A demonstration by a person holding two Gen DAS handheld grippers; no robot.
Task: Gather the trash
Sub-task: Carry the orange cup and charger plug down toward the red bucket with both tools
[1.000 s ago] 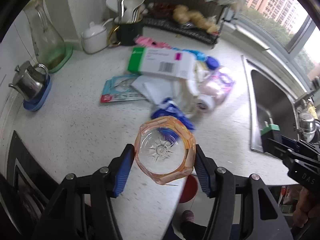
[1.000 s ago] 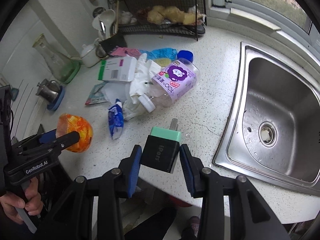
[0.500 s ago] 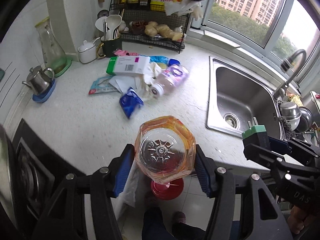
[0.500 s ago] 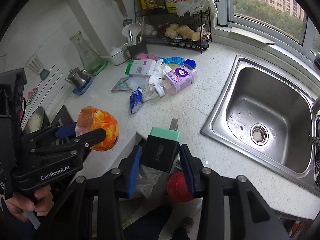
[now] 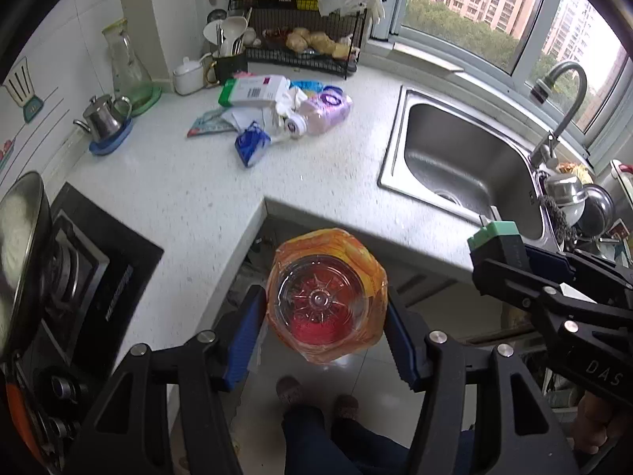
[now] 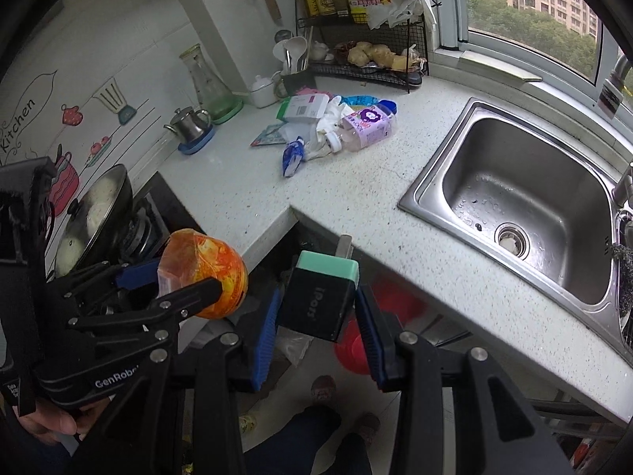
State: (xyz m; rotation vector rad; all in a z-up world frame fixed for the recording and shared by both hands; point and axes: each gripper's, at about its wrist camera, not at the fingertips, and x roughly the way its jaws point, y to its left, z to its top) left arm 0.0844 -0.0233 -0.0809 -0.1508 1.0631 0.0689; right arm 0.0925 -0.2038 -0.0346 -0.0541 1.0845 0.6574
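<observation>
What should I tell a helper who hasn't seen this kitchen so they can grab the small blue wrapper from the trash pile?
Start at the steel sink and look left across the speckled white counter to the litter heap below the black wire rack. The crumpled blue-and-white wrapper lies at the heap's near edge, just left of the toppled purple-labelled plastic bottle. It is the only dark blue piece, nearest the counter's inner corner.
</observation>
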